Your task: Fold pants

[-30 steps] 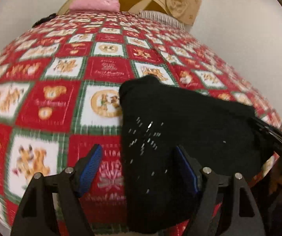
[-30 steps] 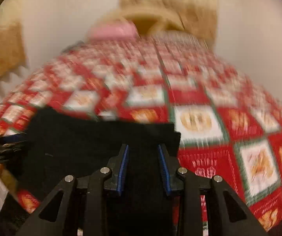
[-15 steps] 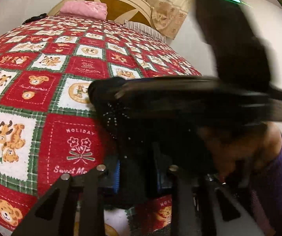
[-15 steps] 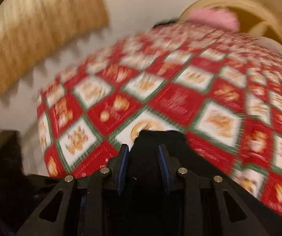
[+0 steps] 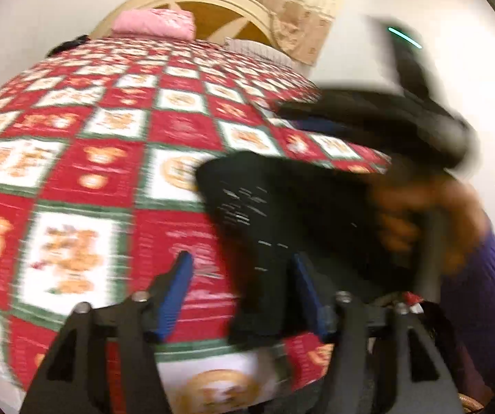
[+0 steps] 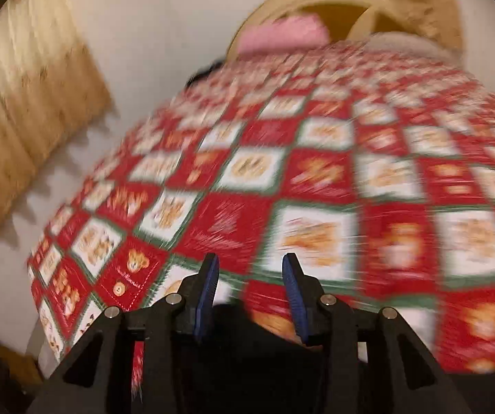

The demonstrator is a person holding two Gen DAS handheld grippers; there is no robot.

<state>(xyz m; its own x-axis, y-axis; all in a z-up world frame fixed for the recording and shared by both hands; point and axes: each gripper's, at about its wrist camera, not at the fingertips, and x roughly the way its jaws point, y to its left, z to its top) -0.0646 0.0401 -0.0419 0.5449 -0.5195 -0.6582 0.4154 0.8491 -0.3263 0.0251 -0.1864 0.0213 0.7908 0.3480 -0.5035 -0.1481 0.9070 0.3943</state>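
Red-checked quilted bed (image 5: 116,158) beneath both tools. Left tool (image 5: 240,286), just reopened, jaws apart and gripping nothing, black pants (image 5: 282,214) bunched ahead against its right pad. Right tool (image 6: 251,283) also just parted, empty, pants (image 6: 247,345) below it. Released; fold likely set down.

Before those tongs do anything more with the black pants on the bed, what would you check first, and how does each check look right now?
1. Left tongs free of cloth: ok, just opened, pants not pinched.
2. Right tongs free: ok, just opening, nothing between the tips.
3. Pants fully on the quilt: not ok, the near end hangs over the edge.
4. Fold neat: cannot tell, blurred.
5. Right hand clear of the pants: not ok.
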